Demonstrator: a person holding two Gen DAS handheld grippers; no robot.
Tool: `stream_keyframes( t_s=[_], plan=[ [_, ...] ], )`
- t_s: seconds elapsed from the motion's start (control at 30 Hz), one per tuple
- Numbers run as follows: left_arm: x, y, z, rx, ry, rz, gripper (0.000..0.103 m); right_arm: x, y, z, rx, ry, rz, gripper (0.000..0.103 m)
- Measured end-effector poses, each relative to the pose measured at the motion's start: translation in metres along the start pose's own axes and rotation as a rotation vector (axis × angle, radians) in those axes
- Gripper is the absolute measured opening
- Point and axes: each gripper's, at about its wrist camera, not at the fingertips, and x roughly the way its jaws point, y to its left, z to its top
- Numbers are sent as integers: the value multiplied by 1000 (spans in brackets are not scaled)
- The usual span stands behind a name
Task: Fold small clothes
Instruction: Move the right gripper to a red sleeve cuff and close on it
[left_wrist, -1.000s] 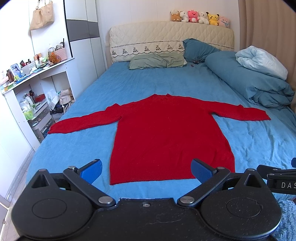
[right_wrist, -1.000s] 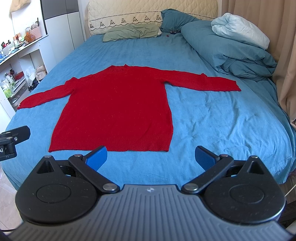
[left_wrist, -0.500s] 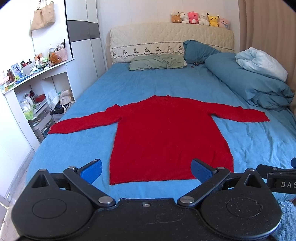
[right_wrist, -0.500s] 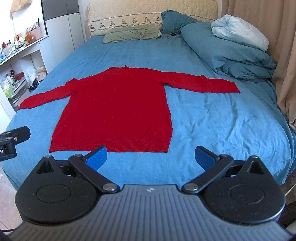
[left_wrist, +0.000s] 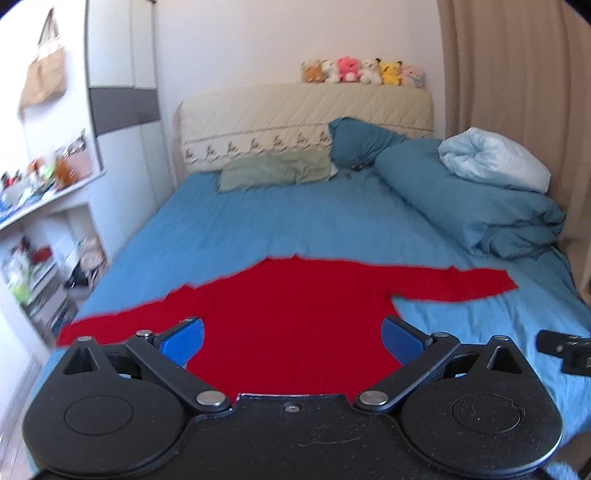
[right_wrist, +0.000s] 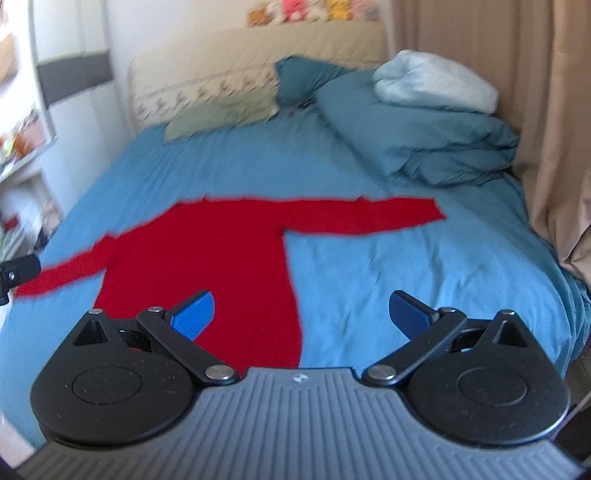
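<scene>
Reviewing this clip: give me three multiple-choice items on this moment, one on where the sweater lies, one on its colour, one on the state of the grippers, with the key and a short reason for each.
1. Where does the sweater lie?
A. Flat on the bed
B. On the folded duvet
C. Draped over the headboard

2. What colour is the sweater?
A. Green
B. Red
C. White

3. What state are the left gripper and right gripper in?
A. Both shut on a sleeve
B. Left open, right shut on the hem
C. Both open, holding nothing

Key:
1 A: it is spread on the blue sheet with both sleeves out to the sides.
2 B: the whole garment is plain red in both wrist views.
3 C: each pair of blue pads stands wide apart with no cloth gripped between them.
</scene>
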Motion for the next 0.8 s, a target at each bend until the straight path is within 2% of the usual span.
stream_keyframes(
  t_s=[0.13,0.37,0.6,0.8],
  plan=[
    [48,-15,38,-5,-15,-29,103,41,-33,38,52,-41,-57,103],
    [157,-50,76,-3,52,-85,103,144,-101,78,135,-37,-129,103],
    [270,-93,73,42,129,-91,103,257,-150,80,185,-7,-177,103],
    [362,-114,47,51,277,-118,103,341,-192,52,295,23,-202,103]
  ],
)
